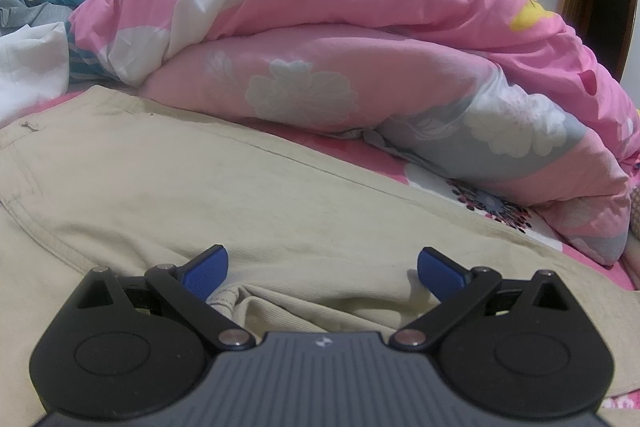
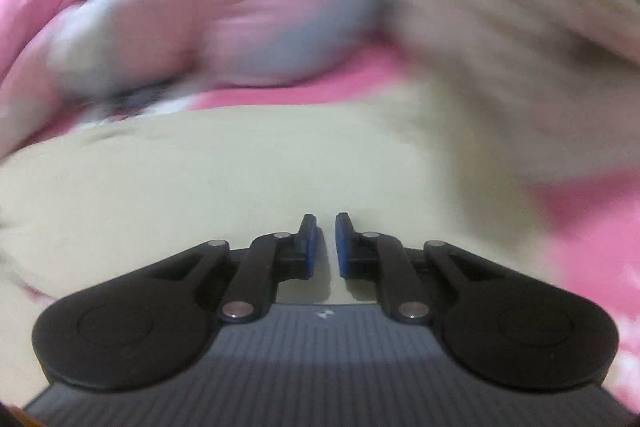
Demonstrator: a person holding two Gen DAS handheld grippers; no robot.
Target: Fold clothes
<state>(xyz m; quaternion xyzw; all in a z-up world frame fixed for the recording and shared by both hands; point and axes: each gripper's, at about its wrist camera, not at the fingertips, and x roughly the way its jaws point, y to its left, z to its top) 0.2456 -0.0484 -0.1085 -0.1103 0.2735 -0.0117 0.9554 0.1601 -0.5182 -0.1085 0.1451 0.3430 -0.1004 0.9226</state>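
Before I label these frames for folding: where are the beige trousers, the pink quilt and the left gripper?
beige trousers (image 1: 224,187): left wrist view, flat middle.
pink quilt (image 1: 360,7): left wrist view, upper fold.
left gripper (image 1: 322,269): left wrist view, between open fingers.

Soft, even indoor light, no glare; faint shadows lie under the left tongs (image 1: 322,269). The left view is sharp but bulges at its edges. Beyond the right tongs (image 2: 325,243), everything smears with motion blur.

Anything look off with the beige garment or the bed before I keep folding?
Beige garment is bunched into a ridge between the open left gripper fingers, not flat. Pink quilt is heaped right behind it. Right wrist view is too blurred to judge.
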